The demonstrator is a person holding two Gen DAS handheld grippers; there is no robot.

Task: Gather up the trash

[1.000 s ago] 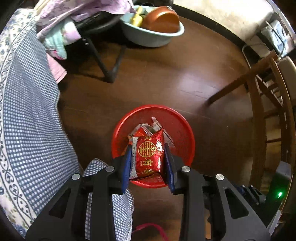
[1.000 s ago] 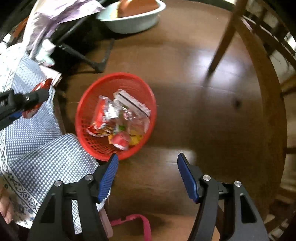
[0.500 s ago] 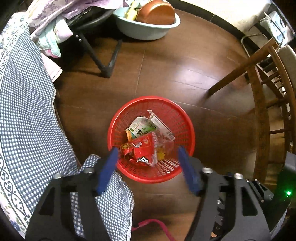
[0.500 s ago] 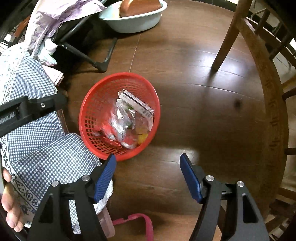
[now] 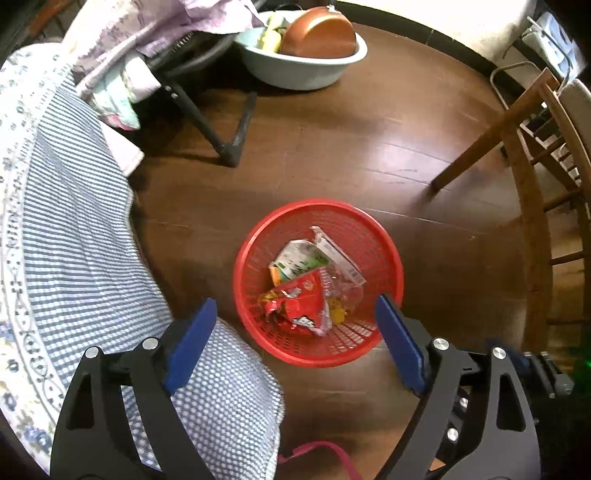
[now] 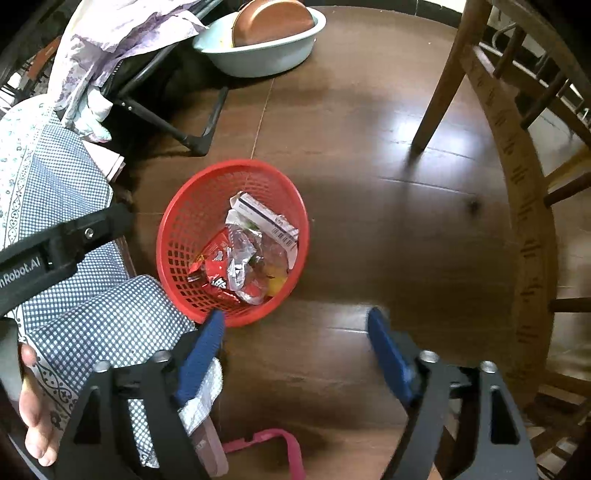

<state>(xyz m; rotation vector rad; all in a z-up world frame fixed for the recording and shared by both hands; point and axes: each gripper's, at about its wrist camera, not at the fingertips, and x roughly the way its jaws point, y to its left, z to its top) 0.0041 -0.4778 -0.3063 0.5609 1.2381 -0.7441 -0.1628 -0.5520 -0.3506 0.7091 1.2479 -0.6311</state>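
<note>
**Left wrist view: red wrapper lying in the basket, both my grippers empty**

Left wrist view shows the red wrapper [image 5: 299, 302] lying inside the red basket [image 5: 258, 236], on top of other trash: a green-and-white packet [image 5: 299, 258], a white box [image 5: 338, 254] and some clear crinkled plastic [image 5: 347, 291]. The basket sits on the dark wooden floor [image 5: 369, 147].

My left gripper [image 5: 295, 347] hangs over the near part of the basket, pointing steeply down. Its jaws have just been opening and now stand wide apart, nothing between them; the blue pads [image 5: 190, 347] touch nothing.

From the right wrist view, my right gripper [image 6: 295, 354] hovers above bare floor just beside the basket's near rim. Its jaws have also just been opening; they are spread wide and empty.

Blue checked cloth [image 5: 74, 240] fills the left side, reaching close to the basket. Farther back, a pale green basin [image 5: 306, 74] holds a brown bowl [image 5: 321, 35], next to a black folding frame [image 5: 229, 144] draped with fabric. Wooden chair legs [image 5: 476, 147] stand to the right. A pink strap [image 6: 266, 441] lies on the floor below my right gripper, and bare toes [image 6: 35, 417] show at the lower left.
</note>
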